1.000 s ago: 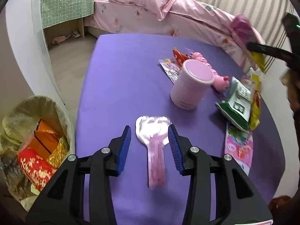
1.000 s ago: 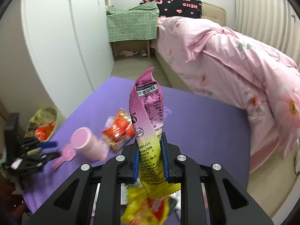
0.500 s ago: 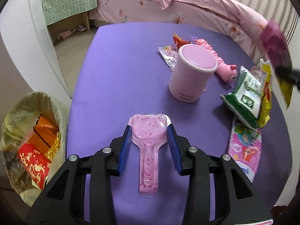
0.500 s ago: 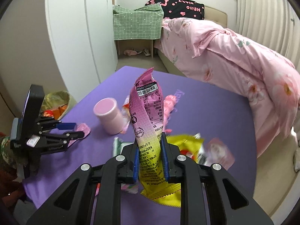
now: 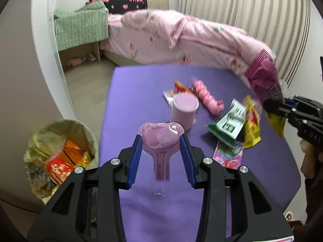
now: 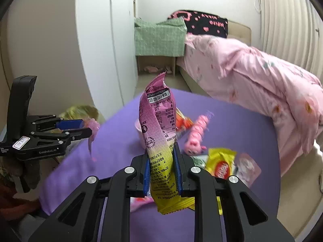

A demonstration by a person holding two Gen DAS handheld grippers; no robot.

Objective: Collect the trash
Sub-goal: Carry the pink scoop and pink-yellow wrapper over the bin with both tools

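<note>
Two grippers are in use, each pinching one piece of trash. Left gripper (image 5: 161,157): its blue pads press on both sides of one clear heart-shaped plastic shell (image 5: 161,136) with pink print, whose narrow stem hangs down clear of the purple table (image 5: 129,92). Right gripper (image 6: 161,171): pads clamped on one tall pink-and-yellow snack wrapper (image 6: 156,125), held upright above the table. One waste bin (image 5: 50,139) lined with a yellowish bag stands on the floor off the table's left edge, just left of the left gripper; at least two red and orange packages are visible inside it. On the table, counted: one pink lidded cylinder (image 5: 184,109) near the middle; one pink plush toy (image 5: 208,97) just right of it; one red-and-silver wrapper (image 5: 177,87) at the far side of the cylinder, partly hidden behind it; one green-and-white packet (image 5: 228,125) to the right, overlapping one yellow-and-red packet (image 5: 252,125); one pink printed packet (image 5: 228,155) lying flat nearer than those two. One bed (image 5: 181,38) with a pink quilt stands beyond the far edge of the table.
</note>
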